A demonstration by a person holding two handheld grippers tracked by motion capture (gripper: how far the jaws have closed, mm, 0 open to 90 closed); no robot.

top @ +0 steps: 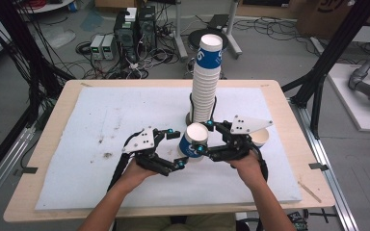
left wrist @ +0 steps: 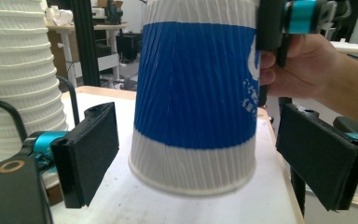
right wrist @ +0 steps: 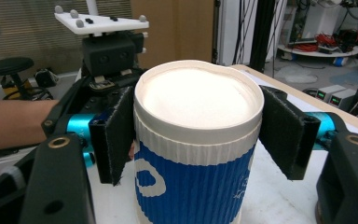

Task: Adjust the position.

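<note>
- Both tongs meet near the middle of the high view: the left gripper [top: 176, 150] sits just left of centre with its jaws spread, pads clear of the blue-and-white paper cup [top: 193, 141].
- To the right of centre, the right gripper [top: 205, 137] is clamped on that cup near its rim, holding it slightly tilted above the white mat [top: 101, 120].
- Above the held cup, in the upper middle of the frame, a tall stack of cups [top: 206, 79] rises from the mat; another cup [top: 261, 137] lies behind the right gripper's grey plate.
- Left gripper view: the left gripper [left wrist: 196, 161] stands wide, one black pad at lower left and one at lower right, the cup [left wrist: 196, 107] between them with a gap on each side. The cup's base hangs clear of the mat. The stack of cups [left wrist: 18, 79] fills the left edge, and the person's right hand [left wrist: 303, 70] shows at upper right.
- Right gripper view: the right gripper [right wrist: 198, 135] presses both pads [right wrist: 116, 135] on the cup [right wrist: 196, 177] just under its rim, centre frame, open mouth up. The left gripper [right wrist: 107, 51] shows behind it at upper left.
</note>
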